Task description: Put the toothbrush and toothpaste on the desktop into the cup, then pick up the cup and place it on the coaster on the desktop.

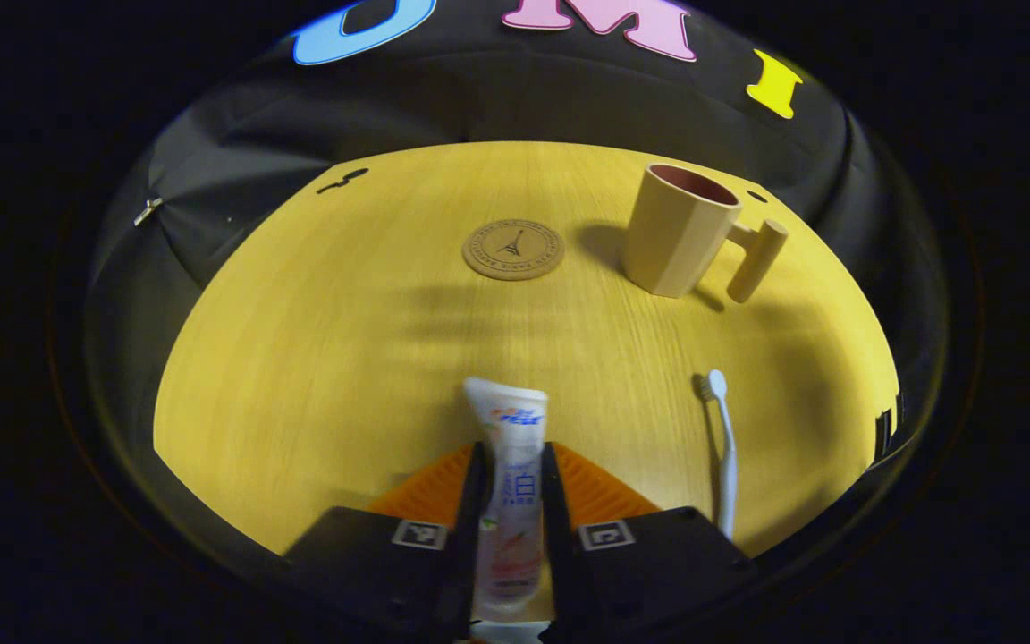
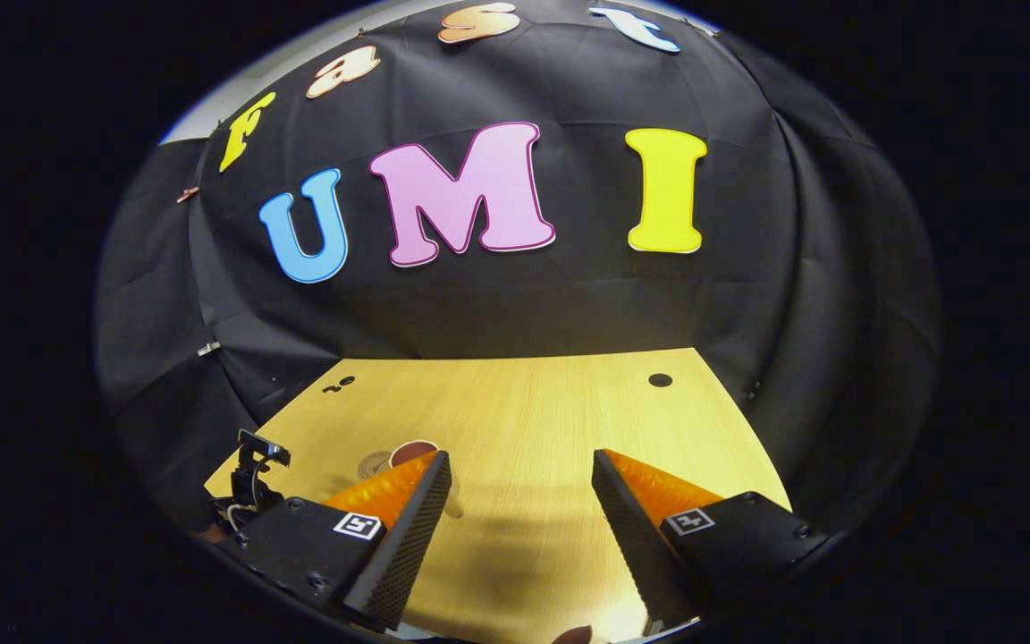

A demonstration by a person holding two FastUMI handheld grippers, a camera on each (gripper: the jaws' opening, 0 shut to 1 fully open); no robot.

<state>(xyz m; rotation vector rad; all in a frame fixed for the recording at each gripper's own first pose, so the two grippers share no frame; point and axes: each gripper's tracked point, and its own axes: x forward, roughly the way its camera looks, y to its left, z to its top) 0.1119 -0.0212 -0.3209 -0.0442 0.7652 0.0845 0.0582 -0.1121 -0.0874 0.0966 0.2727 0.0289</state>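
In the left gripper view the worktop (image 1: pixel 327 358) carries the cup (image 1: pixel 680 233) at upper right, upright and mouth open, with the coaster (image 1: pixel 513 249) just left of it. The left tool (image 1: pixel 513 470) clamps the toothpaste (image 1: pixel 510 483), its long axis pointing up-frame, so the cup lies ahead and rightward. The toothbrush (image 1: pixel 725 447) lies lower right. In the right gripper view the right tool (image 2: pixel 522 487) gapes empty.
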